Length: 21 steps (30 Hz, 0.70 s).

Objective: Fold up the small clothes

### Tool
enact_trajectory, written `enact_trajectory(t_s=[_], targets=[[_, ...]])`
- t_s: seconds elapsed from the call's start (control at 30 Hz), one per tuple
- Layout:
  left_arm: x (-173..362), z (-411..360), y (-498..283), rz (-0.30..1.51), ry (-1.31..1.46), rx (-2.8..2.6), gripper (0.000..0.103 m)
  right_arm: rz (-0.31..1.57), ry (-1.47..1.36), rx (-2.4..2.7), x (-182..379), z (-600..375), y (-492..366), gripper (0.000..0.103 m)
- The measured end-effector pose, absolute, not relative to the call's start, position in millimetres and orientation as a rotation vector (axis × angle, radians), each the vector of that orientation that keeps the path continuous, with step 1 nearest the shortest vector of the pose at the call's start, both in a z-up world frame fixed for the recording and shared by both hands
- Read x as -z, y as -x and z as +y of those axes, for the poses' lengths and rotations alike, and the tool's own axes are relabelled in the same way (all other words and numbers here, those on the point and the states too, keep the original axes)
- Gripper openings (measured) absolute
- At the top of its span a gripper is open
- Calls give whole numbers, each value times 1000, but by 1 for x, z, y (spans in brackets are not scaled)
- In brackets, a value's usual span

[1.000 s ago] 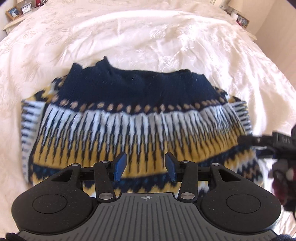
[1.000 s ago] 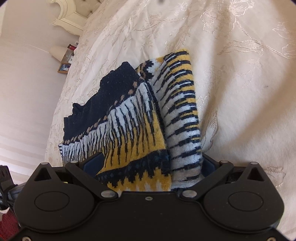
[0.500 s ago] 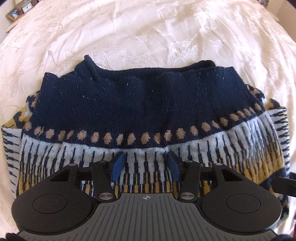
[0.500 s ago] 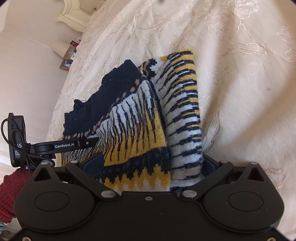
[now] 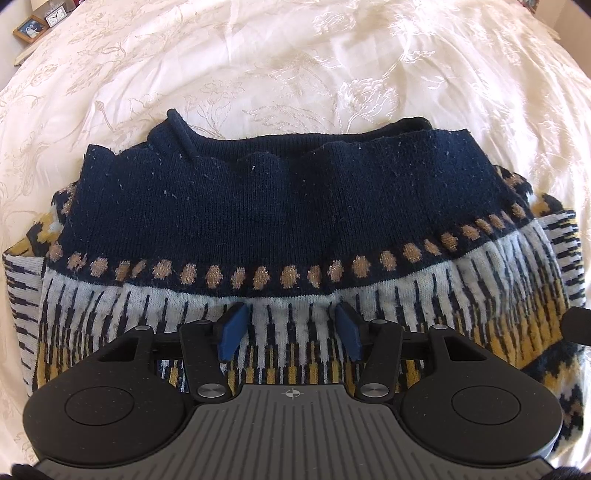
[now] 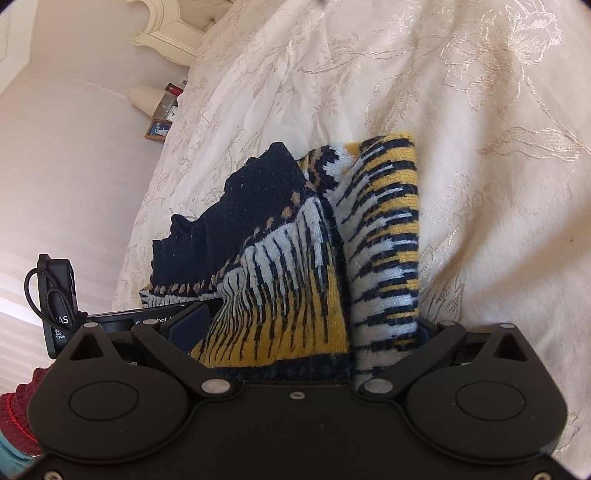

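Left wrist view: patterned knit sweater (image 5: 295, 229) lies folded on a cream embroidered bedspread (image 5: 295, 62), filling the middle of the frame; navy band toward the top, white-and-navy stripes and yellow lower down. Left gripper (image 5: 290, 334) low over the striped band, jaws apart, nothing between the blue pads (image 5: 232, 332). Picture frames (image 5: 31, 27) at upper left.

Right wrist view: right gripper (image 6: 306, 332) at bottom centre, jaws clamped on a bunched edge of the sweater (image 6: 314, 266), several layers between them. Part of the left gripper (image 6: 55, 299) shows at left edge. Lamp (image 6: 146, 98) and white headboard (image 6: 166, 26) at upper left.
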<state>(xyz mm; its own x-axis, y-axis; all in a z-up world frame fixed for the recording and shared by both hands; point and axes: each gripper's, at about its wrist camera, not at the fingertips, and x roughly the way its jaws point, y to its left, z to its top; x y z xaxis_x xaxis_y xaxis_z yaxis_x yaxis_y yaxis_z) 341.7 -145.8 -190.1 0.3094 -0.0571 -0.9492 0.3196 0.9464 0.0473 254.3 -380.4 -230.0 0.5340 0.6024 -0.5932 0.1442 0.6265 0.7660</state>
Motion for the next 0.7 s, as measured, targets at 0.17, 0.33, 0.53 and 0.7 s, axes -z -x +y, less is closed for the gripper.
enact_trajectory(t_s=[0.17,0.33,0.53,0.7], targets=[[190,-142,-342,1238,-224,254,53,987,-922,-347,230,-386,-248,65],[176,-131,-337,1226,-179,270,51,1012,-896,-315,228,-378,-244,56],[159,-118,-295,1207,-144,282,51,1017,-886,-273,222,-371,-245,59],[169,-105,-270,1243,-141,259,51,1035,-875,-247,220,-366,-248,69]])
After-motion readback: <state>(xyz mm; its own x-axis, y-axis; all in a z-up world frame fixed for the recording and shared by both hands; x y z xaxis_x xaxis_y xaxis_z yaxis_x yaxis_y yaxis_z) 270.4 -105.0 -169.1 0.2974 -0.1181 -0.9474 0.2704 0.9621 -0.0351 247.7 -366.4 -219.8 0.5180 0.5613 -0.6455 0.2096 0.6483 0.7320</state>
